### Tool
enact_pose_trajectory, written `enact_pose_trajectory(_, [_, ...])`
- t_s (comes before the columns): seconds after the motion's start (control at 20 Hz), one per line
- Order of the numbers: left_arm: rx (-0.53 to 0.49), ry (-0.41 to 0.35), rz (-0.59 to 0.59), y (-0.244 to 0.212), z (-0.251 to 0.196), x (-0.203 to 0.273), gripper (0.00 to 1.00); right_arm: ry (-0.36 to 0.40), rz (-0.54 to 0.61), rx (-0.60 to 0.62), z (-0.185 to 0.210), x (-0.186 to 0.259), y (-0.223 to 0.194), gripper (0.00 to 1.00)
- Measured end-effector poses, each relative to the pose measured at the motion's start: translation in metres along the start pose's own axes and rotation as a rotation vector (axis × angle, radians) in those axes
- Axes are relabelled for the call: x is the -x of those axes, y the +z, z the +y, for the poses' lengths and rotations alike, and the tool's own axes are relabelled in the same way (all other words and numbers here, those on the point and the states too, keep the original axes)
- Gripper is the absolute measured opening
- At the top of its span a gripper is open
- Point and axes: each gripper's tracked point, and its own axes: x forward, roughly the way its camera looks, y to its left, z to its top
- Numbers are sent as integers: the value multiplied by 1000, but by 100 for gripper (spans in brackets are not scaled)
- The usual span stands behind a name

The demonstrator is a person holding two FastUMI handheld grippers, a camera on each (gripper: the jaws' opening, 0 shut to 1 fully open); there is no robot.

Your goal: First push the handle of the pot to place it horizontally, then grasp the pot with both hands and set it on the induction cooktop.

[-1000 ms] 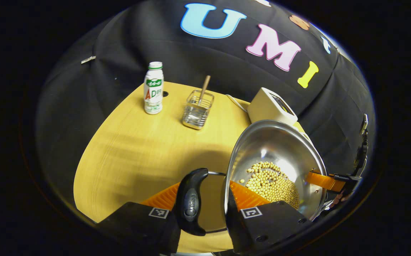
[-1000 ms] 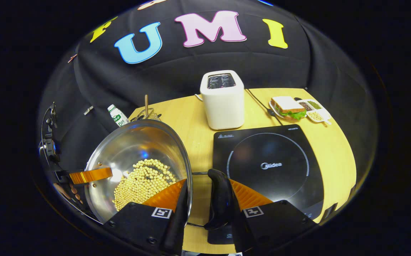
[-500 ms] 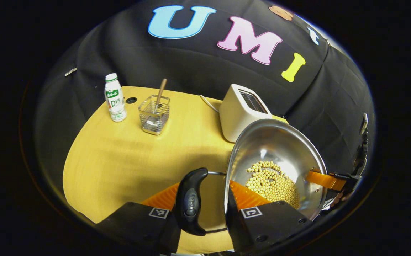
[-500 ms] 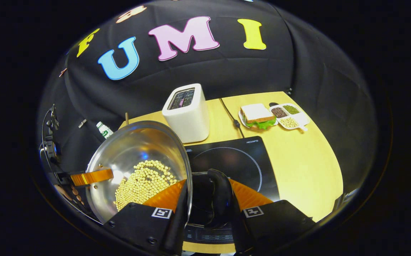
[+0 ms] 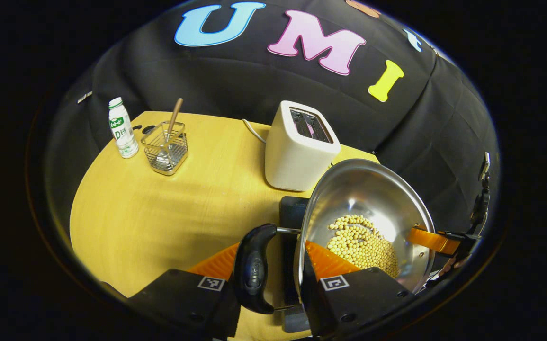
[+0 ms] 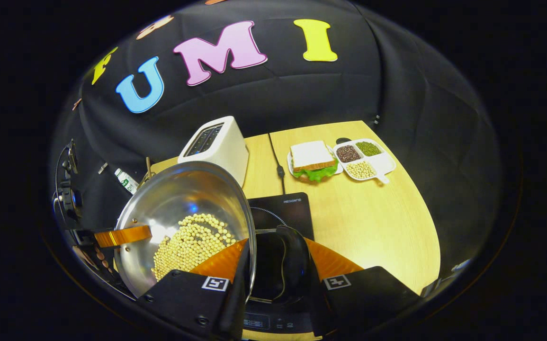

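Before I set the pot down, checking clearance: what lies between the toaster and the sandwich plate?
In the right gripper view, a dark power cord runs between the toaster and the sandwich plate, over bare table.

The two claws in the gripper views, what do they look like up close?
Each claw, left and right, has two blocky black finger mounts with screw holes, each bearing a small square black-and-white marker. Ridged pads line the fingers' inner faces. The right claw also appears opposite, with black hardware behind it.

Left hand-held gripper [image 5: 275,265], right hand-held gripper [image 6: 273,265]: fingers clamped, each gripping.
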Motion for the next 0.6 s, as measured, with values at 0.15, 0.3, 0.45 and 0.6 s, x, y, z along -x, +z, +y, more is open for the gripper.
enact_pose_trajectory(0.15, [-2, 6, 8, -1, -16, -13, 58, -1, 12, -6, -19, -8, 2, 57])
enact_pose_trajectory(0.3, [-6, 11, 3, -2, -27, -23, 58, -2, 25, -16, -33, -15, 0, 57])
enact_pose_trajectory(0.45, [-10, 14, -22, -3, -32, -32, 57, 2, 37, -14, -41, -22, -1, 57])
enact_pose_trajectory(0.6, [-1, 24, -8, -8, -32, -40, 58, 7, 43, -6, -46, -32, -2, 57])
